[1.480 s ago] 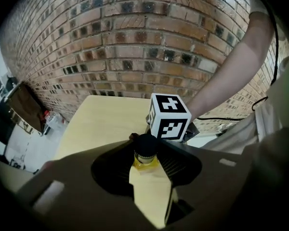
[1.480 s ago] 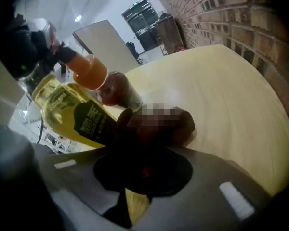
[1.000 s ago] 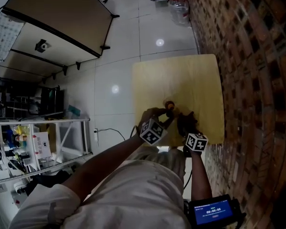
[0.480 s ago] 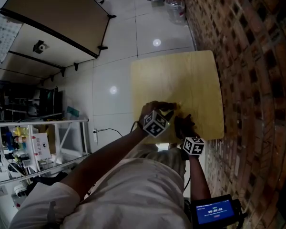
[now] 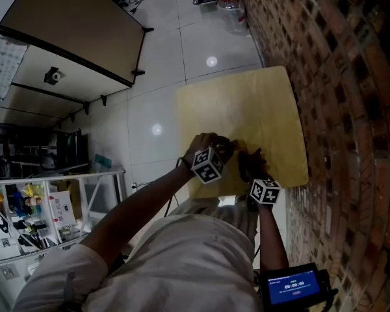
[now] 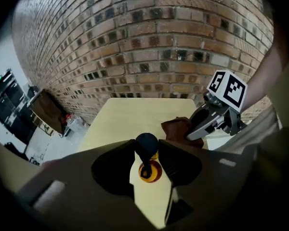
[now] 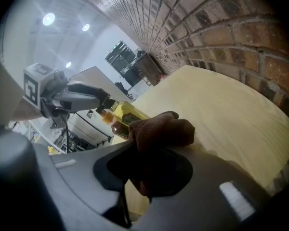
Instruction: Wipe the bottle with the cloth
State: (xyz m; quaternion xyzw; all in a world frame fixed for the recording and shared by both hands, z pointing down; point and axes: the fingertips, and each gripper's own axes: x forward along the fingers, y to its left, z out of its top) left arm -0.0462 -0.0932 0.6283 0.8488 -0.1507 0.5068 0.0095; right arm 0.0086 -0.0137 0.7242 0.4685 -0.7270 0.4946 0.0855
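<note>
right gripper view: the right gripper [image 7: 151, 167] is clamped on a bunched brown cloth [image 7: 161, 129], which sits right against the yellow bottle [image 7: 123, 113]. the left gripper [image 6: 147, 150] grips that bottle by its dark cap, its jaws having just been closing on it, at the near part of the table [image 6: 130, 114]. a brick wall [image 6: 149, 42] stands beyond
</note>
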